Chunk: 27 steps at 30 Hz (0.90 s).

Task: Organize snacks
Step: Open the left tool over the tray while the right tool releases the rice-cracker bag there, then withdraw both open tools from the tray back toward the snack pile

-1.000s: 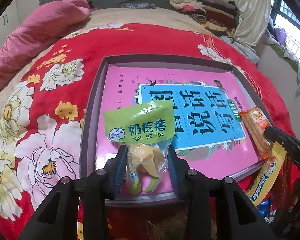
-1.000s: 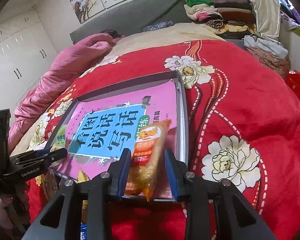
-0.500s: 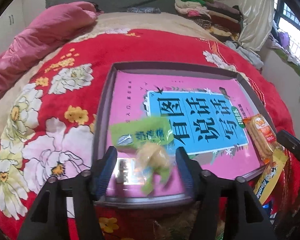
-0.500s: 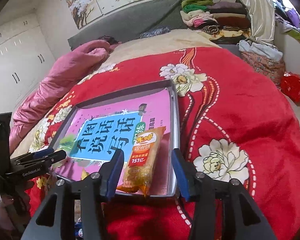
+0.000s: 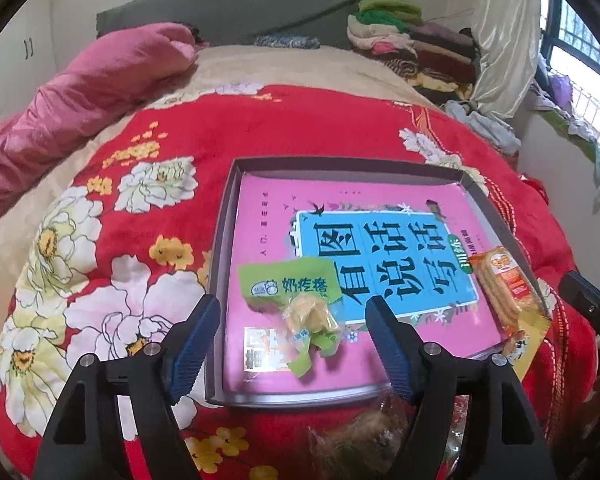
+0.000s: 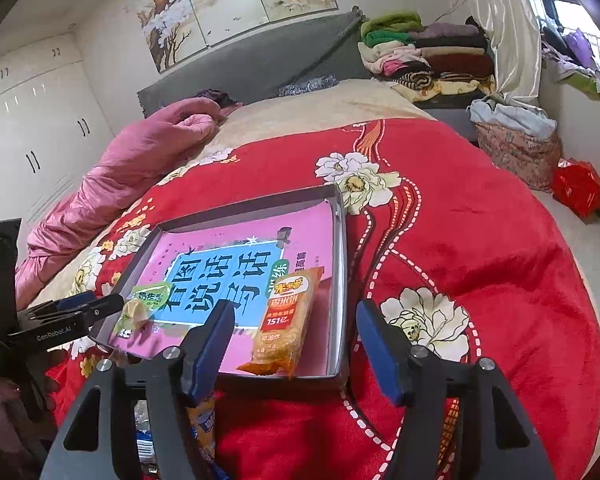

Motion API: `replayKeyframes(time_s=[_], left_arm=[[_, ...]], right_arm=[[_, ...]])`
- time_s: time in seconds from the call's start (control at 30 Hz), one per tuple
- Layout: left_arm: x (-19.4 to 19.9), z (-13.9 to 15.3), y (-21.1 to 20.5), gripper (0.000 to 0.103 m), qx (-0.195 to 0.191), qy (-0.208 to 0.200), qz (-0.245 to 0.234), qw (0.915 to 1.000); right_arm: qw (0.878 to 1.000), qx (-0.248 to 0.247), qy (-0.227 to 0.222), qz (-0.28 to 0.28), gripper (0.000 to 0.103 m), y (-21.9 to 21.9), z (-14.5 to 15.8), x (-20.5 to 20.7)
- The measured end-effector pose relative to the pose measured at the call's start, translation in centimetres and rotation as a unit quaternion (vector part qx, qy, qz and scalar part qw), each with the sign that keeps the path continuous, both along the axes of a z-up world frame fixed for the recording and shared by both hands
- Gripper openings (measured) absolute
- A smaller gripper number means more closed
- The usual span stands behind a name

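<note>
Left tongs are opening, pads clear of the green packet, which lies between them on the pink book at lower centre of the left view. Right tongs are opening too; the orange packet lies free between their blue pads, along the right inner wall of the grey tray, its lower end at the near rim. That tray sits on the red floral blanket on the bed. In the right view the left tongs show at the left edge, beside the green packet. More wrapped snacks lie at the bottom of the left view, outside the tray
</note>
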<state>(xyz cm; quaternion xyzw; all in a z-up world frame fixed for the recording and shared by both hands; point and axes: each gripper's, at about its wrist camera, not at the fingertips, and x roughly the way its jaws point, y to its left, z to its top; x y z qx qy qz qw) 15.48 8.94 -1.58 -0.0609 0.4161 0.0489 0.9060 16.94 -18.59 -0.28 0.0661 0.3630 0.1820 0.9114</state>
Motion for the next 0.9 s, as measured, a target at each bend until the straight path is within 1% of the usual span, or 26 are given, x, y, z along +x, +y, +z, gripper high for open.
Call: replayKeyframes(time_s=[0.23, 0.4, 0.53, 0.73, 0.9], left_arm=[[-0.5, 1.1, 0.5, 0.079, -0.017, -0.015, 0.002, 0.9997], [-0.9, 2.3, 1.4, 0.079, -0.046, -0.031, 0.005, 0.9985], [-1.5, 3.1, 1.2, 0.079, -0.041, -0.036, 0.005, 0.9985], [-2.6, 4.1, 0.4, 0.079, -0.036, -0.036, -0.007, 0.9987], [-3.9, 5.1, -0.4, 0.079, -0.019, -0.038, -0.022, 0.9988]], right_arm=[[1.0, 0.002, -0.012, -0.004, 0.069, -0.1, 0.7, -0.6], [1.0, 0.005, -0.019, 0.001, 0.072, 0.0, 1.2, -1.1], [1.0, 0.005, -0.022, -0.001, 0.074, 0.0, 1.5, -1.8], [0.999, 0.012, -0.03, -0.01, 0.078, -0.3, 2.5, -3.6], [0.999, 0.017, -0.04, -0.016, 0.08, -0.5, 3.4, -5.1]])
